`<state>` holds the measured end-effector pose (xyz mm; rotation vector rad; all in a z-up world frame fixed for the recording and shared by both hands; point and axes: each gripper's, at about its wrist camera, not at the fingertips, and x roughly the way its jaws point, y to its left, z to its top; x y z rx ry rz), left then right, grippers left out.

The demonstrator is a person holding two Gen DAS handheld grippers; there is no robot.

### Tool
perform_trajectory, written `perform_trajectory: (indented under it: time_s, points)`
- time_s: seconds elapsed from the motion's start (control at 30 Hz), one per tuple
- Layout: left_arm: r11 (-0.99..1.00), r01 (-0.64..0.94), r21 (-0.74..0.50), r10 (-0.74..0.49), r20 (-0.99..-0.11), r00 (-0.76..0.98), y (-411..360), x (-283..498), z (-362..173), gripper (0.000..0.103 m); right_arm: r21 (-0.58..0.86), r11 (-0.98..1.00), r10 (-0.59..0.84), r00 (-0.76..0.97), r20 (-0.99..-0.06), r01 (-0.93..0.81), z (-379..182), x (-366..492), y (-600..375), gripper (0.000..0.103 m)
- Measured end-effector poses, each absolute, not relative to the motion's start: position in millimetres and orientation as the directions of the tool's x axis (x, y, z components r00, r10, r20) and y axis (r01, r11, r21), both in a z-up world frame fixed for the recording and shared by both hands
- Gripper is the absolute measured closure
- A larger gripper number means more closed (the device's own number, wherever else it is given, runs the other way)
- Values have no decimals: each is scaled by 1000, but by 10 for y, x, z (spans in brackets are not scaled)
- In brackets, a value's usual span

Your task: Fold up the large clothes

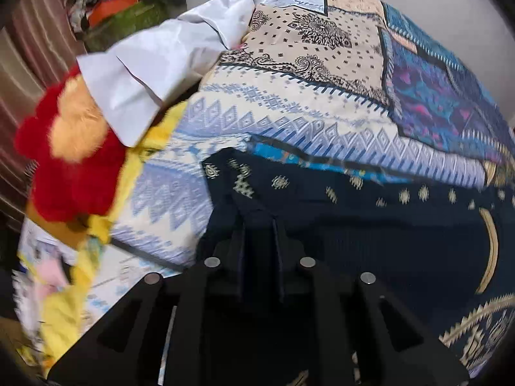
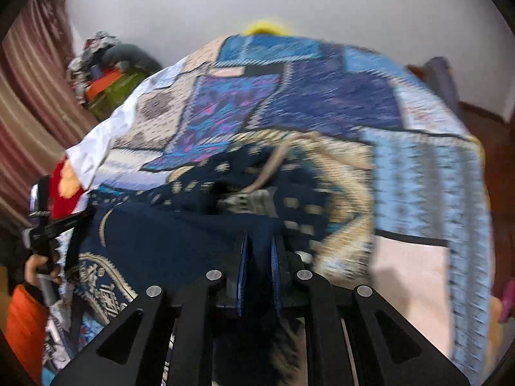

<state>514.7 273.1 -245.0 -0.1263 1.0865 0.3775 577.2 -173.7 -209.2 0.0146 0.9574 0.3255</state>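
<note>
On a bed (image 1: 322, 103) spread with a patterned sheet, both my hands tilt downward; my left gripper (image 1: 259, 225) and right gripper (image 2: 260, 251) each pinch the navy garment (image 1: 370, 225) lying across it.

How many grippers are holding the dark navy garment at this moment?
2. The left gripper has the navy garment between its fingers near the garment's left corner. The right gripper is shut on the garment's right part. No other gripper is visible.
</note>
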Motion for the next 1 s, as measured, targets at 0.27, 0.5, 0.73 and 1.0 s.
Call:
perform_trajectory:
  time_s: [0.27, 0.5, 0.73, 1.0]
  points:
    - [929, -312, 197, 337, -797, 501, 2622, 4754, -1755, 34, 15, 974, 149, 591, -793, -226, -1702, 5261, -2268, 94]
    - [976, -215, 22, 152, -777, 611, 2304, 4377, -1447, 20, 94, 933, 287, 562, -775, -347, -1581, 4788, -1921, 94]
    - [994, -102, 27, 77, -844, 531, 1790, 4520, -2044, 20, 144, 877, 369, 451, -813, -458, -1986, 4712, -1275, 94]
    - [985, -98, 141, 170, -864, 474, 1729, 5129, -2431, 20, 41, 837, 323, 433, -841, -545, -2394, 5051, -721, 94]
